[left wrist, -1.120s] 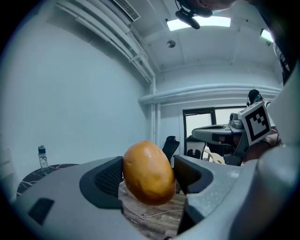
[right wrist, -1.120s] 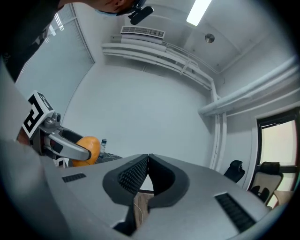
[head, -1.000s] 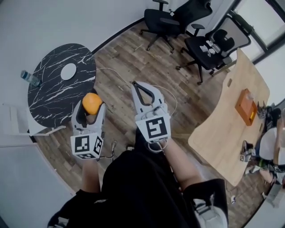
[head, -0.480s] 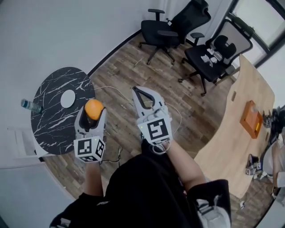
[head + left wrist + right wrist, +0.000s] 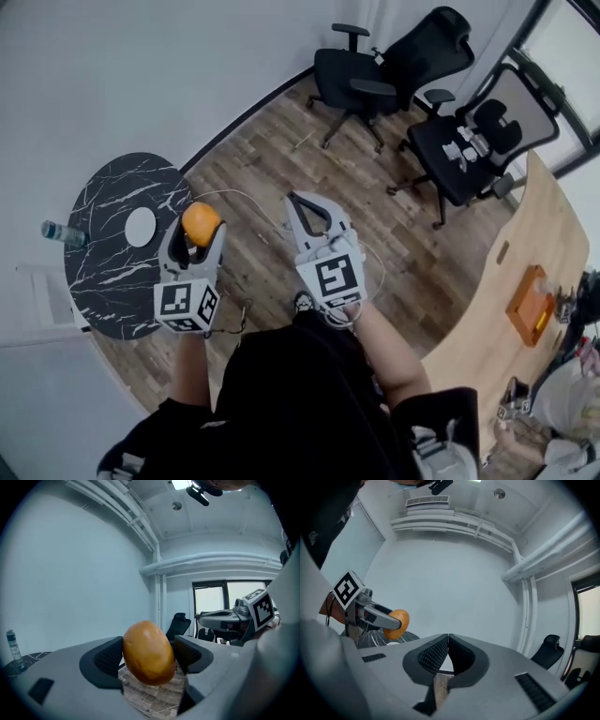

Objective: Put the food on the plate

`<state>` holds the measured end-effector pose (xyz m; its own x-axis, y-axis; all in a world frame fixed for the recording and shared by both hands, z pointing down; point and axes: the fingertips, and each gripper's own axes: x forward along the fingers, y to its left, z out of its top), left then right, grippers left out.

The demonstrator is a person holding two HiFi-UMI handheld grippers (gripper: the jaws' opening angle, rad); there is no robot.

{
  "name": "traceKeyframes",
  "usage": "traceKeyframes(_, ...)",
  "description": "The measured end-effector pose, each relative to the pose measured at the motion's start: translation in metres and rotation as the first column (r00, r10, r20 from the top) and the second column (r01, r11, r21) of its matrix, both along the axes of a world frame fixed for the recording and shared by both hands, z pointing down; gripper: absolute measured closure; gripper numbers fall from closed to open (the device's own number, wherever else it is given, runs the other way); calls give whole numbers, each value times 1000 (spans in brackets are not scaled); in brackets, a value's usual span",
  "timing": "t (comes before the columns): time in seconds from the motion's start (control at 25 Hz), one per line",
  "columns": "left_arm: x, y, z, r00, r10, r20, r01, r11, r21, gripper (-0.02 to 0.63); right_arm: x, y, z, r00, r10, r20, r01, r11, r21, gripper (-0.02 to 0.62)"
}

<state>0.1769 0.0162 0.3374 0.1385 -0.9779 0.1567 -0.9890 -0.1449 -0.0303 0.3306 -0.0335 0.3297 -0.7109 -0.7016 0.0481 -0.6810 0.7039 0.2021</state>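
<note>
One smooth orange food (judged light, slippery) is clamped mid-body by the left gripper; the right gripper is held closed, empty.

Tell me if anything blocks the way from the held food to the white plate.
Nothing visible does. The orange food is clamped in the left tool; the plate lies bare on the black table, bottle beyond it.

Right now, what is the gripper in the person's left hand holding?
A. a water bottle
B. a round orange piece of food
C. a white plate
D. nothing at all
B: in the left gripper view, the left gripper has its two jaws pressed against either side of the round orange piece of food, holding it up off the floor.
</note>
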Motion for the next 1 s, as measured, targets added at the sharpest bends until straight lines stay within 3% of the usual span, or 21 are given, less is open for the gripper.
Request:
traceKeyframes(0.24, -13, -27, 9, 998, -60, -21, 59, 997, -41, 270, -26, -31, 19, 993, -120, -2, 120, 991, -53, 598)
traceKeyframes(0.64, -77, -46, 36, 981, -187, -55, 181, 979, -90, 270, -96, -57, 49, 964, -261, -40, 254, 959, -129, 598)
traceKeyframes(0.84, -122, -52, 47, 958, -272, -88, 262, 959, -105, 270, -150, -71, 53, 924, -373, -81, 362, 923, -130, 598)
traceKeyframes(1.0, -169, -49, 59, 923, -368, -115, 354, 927, -125, 270, -211, -82, 59, 871, -478, -114, 462, 875, -143, 598)
